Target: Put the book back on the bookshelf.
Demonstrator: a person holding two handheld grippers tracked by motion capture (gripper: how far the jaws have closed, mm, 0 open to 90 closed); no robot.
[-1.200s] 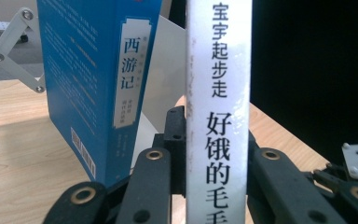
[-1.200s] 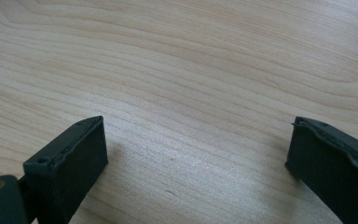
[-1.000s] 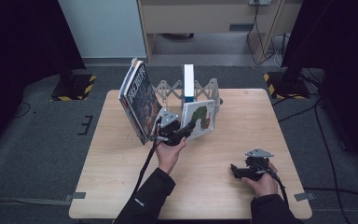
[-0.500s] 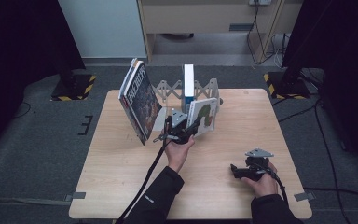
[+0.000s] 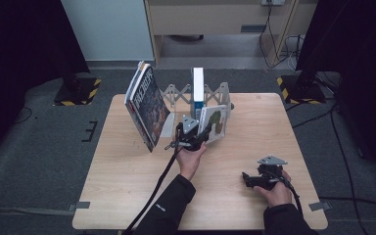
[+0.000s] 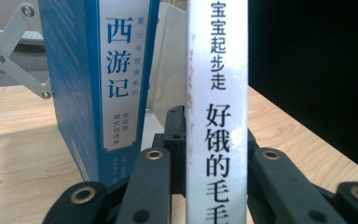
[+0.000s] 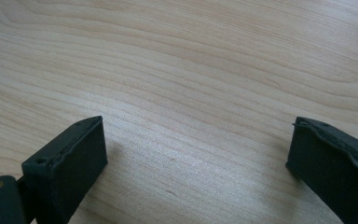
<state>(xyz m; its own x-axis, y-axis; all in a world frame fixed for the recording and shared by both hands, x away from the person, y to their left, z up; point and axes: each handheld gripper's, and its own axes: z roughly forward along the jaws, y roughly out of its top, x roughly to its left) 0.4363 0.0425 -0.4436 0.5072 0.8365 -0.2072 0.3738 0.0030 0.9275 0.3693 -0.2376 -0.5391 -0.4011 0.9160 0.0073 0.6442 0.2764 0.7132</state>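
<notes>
Black jaws of the left gripper (image 6: 216, 186) clamped on a thin white-spined book (image 6: 217, 112), spine upright between them, lower end cut off at the bottom edge of the left gripper view. Readable down that spine: 宝宝起步走, then 好饿的毛毛, the last character sliced by the frame. From the high view, same left gripper (image 5: 201, 135) near the table's middle, gripping the white-spined book (image 5: 214, 122) at its near edge, cover showing a green shape too small to make out. Just beside it on the gripper's left, a blue book (image 6: 98, 84) standing upright, spine label reading 西游记, smaller print below and above too fine to read. Seen from above, the blue book (image 5: 198, 87) held in a pale folding rack (image 5: 176, 93), whose crossed slats (image 6: 9, 60) appear at the left edge of the left gripper view. Farther left, a large dark-covered book (image 5: 147, 105) leaning steeply, title blurred. Behind everything, dark floor and cabinet legs, hard to resolve.

Well apart, toward the near right corner of the wooden table (image 5: 127, 176), the right gripper (image 5: 247, 179) in the other hand, low over the wood. Right gripper (image 7: 198, 154) jaws spread wide, bare wood grain between them, nothing held.
</notes>
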